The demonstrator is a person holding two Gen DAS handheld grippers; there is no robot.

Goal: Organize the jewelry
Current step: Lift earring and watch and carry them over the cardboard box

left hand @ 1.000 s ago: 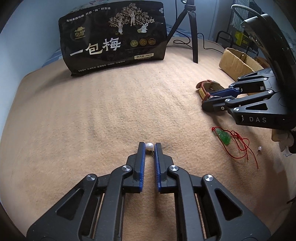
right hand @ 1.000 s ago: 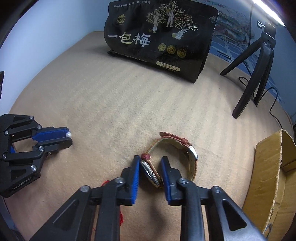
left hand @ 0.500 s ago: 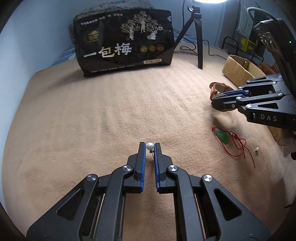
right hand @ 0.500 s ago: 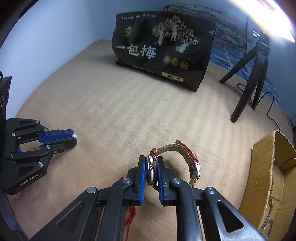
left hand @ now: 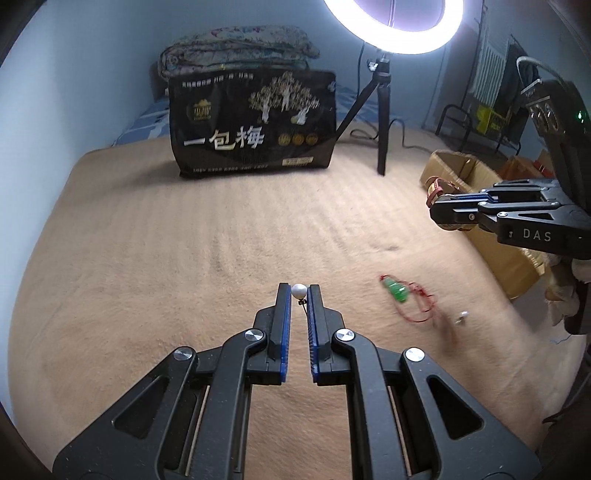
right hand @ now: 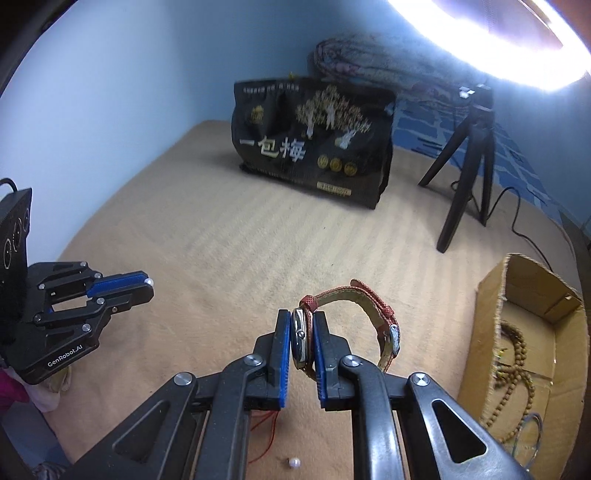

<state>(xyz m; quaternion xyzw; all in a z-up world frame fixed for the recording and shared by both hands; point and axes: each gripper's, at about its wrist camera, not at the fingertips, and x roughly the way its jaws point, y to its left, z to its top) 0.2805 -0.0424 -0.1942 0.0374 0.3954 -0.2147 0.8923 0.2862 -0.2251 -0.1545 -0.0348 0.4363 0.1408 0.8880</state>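
Observation:
My left gripper [left hand: 298, 290] is shut on a white pearl earring [left hand: 298, 291] and holds it above the tan blanket; it also shows at the left of the right wrist view [right hand: 146, 286]. My right gripper [right hand: 301, 319] is shut on a wristwatch [right hand: 300, 338] with a red and tan strap [right hand: 373, 308], lifted off the blanket; in the left wrist view it [left hand: 436, 212] is at the right beside the cardboard box [left hand: 454, 166]. A green pendant on a red cord [left hand: 397, 293] and a second pearl earring [left hand: 461, 316] lie on the blanket.
The open cardboard box [right hand: 487, 354] at the right holds a brown bead string [right hand: 511, 373]. A black printed bag [left hand: 255, 125] stands at the back. A black tripod [left hand: 380, 122] with a ring light [left hand: 393, 26] stands behind the box.
Both grippers have risen and tilted upward. The right gripper closed on the watch and lifted it off the blanket toward the box. The left keeps its pearl earring.

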